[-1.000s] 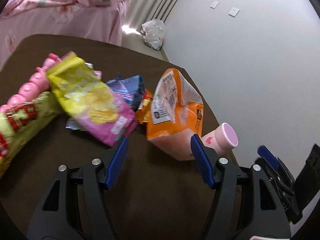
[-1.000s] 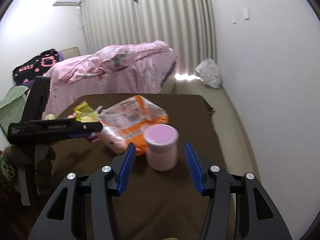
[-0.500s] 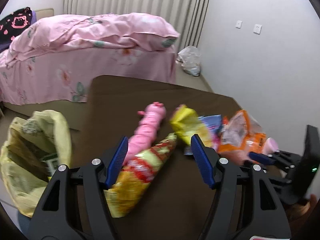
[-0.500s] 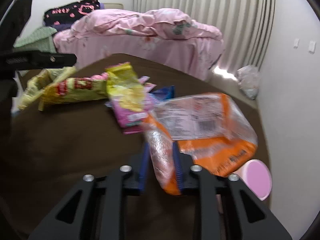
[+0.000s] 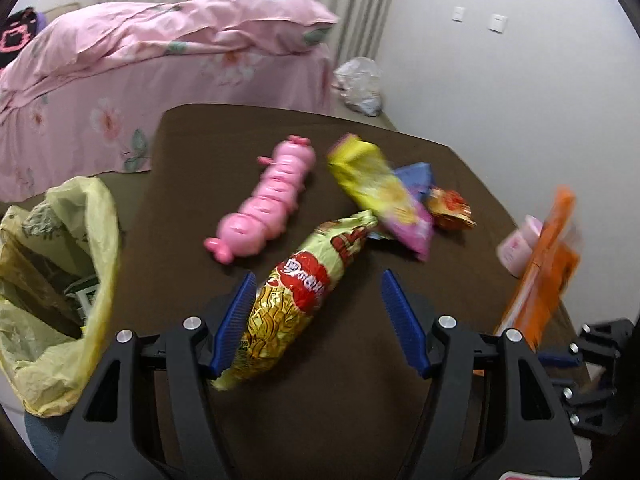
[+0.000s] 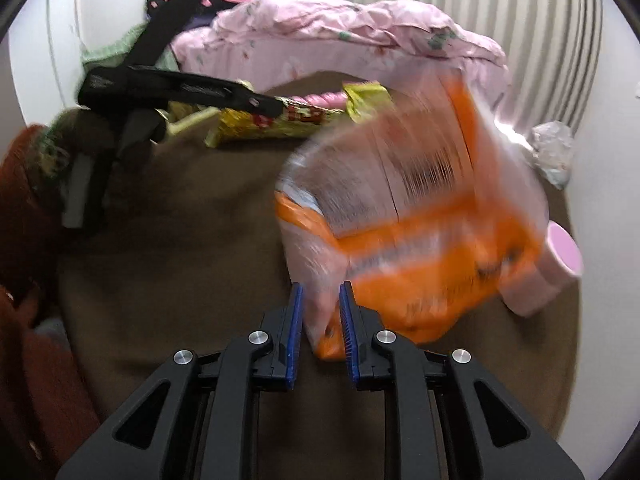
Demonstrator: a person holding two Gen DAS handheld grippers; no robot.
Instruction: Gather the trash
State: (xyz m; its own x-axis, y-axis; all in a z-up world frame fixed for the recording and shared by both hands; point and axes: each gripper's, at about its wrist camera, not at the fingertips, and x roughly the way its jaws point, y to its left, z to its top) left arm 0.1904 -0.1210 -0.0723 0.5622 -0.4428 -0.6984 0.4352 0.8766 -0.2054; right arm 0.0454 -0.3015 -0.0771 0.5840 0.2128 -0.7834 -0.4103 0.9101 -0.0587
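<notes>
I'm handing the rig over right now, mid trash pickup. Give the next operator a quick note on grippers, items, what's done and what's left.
Right gripper: shut on the orange bag, lifted off the table.
Left gripper: open, holding nothing, over the yellow noodle packet.
Trash bag: open at the table's left edge, some rubbish already inside.
Left on the table: noodle packet, yellow-pink chip bag, blue wrapper, small orange wrapper, pink cup, pink toy.
Next: drop the orange bag in.
</notes>
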